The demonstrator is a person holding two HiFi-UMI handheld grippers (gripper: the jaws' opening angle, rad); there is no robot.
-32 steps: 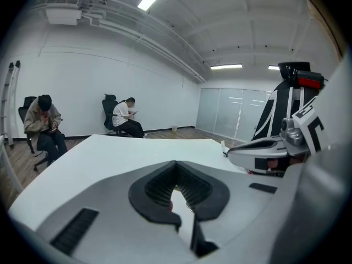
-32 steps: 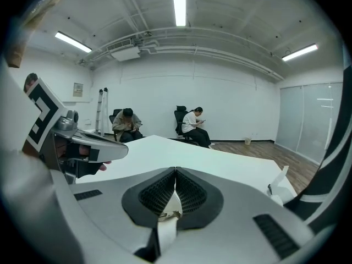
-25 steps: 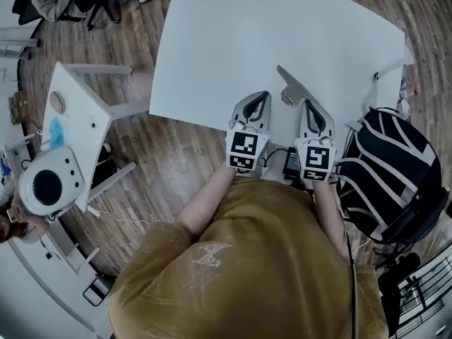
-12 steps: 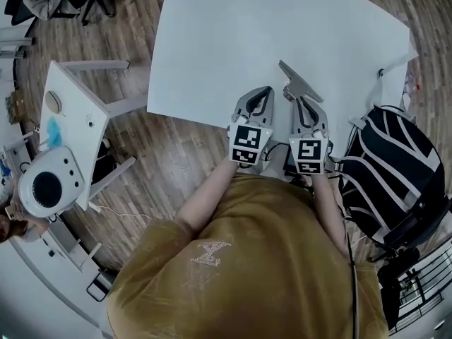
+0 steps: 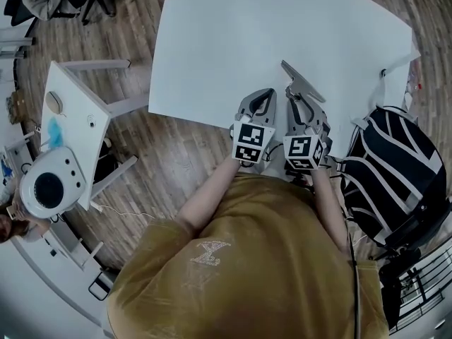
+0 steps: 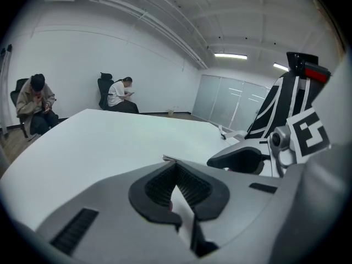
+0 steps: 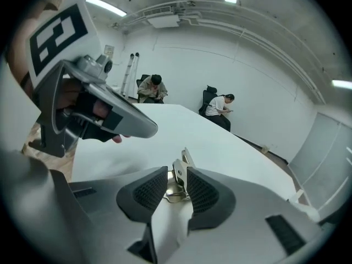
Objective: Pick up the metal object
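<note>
The metal object (image 5: 302, 85), a flat grey bracket with a clip-like end, lies on the white table (image 5: 233, 34) near its front right edge. In the right gripper view its shiny upright end (image 7: 179, 177) stands between my jaws, close to the right pad (image 7: 202, 192), with a gap to the left pad. My right gripper (image 5: 301, 104) is open around that near end. My left gripper (image 5: 261, 99) rests just left of it, shut and empty, its ribbed pads (image 6: 190, 188) meeting at the tips. A thin edge of the metal object (image 6: 170, 159) shows beyond them.
A black-and-white striped bag (image 5: 392, 168) sits on a chair right of the table. A small white side table (image 5: 74, 111) and a round white device (image 5: 46, 186) stand on the wooden floor at left. Two people sit by the far wall (image 7: 187, 100).
My right gripper has moved forward and a little left, so its jaws now flank the metal object's near end. The left gripper has hardly moved.
</note>
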